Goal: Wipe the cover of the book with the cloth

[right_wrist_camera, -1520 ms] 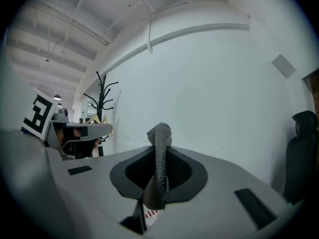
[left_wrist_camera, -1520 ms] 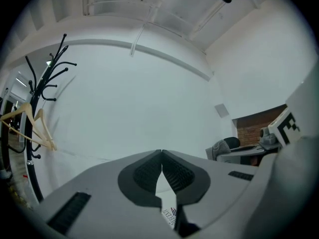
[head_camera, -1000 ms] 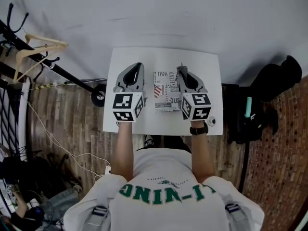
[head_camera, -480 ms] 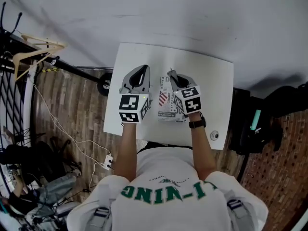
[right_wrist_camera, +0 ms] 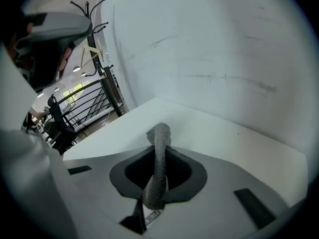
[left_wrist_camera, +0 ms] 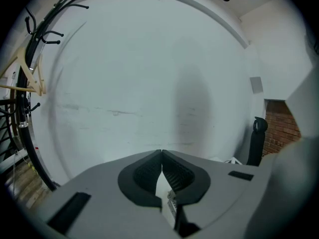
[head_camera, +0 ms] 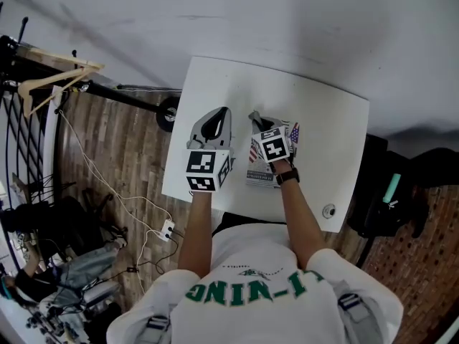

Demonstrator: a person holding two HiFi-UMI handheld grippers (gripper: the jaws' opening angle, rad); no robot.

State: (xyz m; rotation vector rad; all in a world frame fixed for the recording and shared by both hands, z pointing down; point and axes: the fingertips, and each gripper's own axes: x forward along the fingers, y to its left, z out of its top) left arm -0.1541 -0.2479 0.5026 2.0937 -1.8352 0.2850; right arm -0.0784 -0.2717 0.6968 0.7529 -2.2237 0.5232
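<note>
Here my right claw (right_wrist_camera: 160, 151) is clamped on the grey cloth (right_wrist_camera: 158, 171) above the book (head_camera: 259, 177), which lies flat near the front edge of the white desk (head_camera: 323, 135), while my left claw (left_wrist_camera: 162, 153), jaws pressed together on nothing, is just left of the book.
</note>
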